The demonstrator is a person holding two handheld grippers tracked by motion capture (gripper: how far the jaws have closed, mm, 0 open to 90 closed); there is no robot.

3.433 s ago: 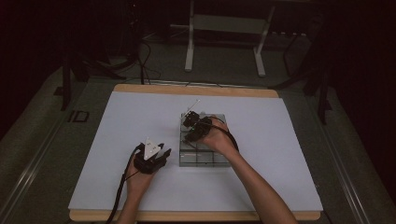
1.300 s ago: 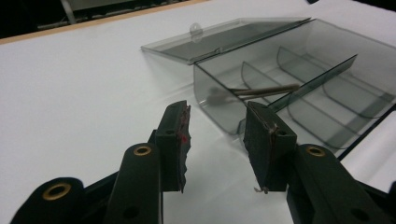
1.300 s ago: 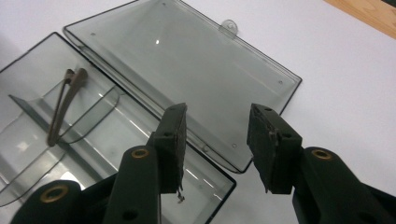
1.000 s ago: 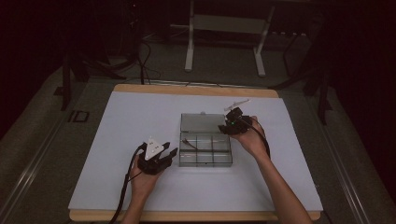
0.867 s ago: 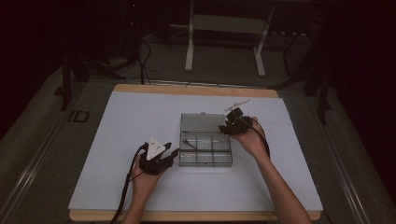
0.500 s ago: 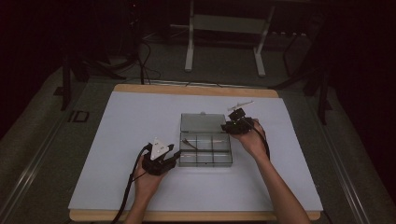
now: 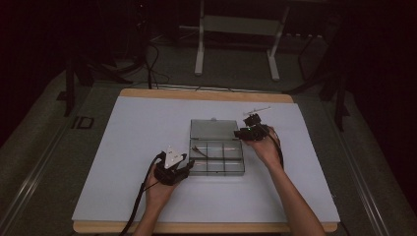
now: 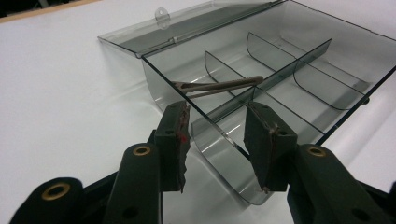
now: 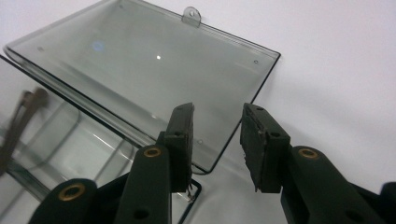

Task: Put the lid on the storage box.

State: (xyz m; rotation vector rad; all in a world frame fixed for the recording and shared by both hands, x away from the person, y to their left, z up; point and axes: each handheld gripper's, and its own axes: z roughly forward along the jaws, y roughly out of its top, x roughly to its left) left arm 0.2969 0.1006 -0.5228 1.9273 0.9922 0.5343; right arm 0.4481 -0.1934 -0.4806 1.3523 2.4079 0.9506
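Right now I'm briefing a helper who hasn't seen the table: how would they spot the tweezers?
On the white table lies an open clear compartment box. The tweezers rest in its front-left area, propped across a divider: the only metal thing inside.

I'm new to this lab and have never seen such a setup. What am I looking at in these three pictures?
A person sits at a white table holding a hand-worked pair of tongs in each hand: the left tongs and the right tongs. One camera looks down from above; the other two ride on the tongs, looking along their black jaws. On the table lies a clear divided box with its lid folded open, and metal tweezers rest inside. The left tongs straddle the box's near corner without pressing it. The right tongs, whose jaws have just been opening, hold nothing.
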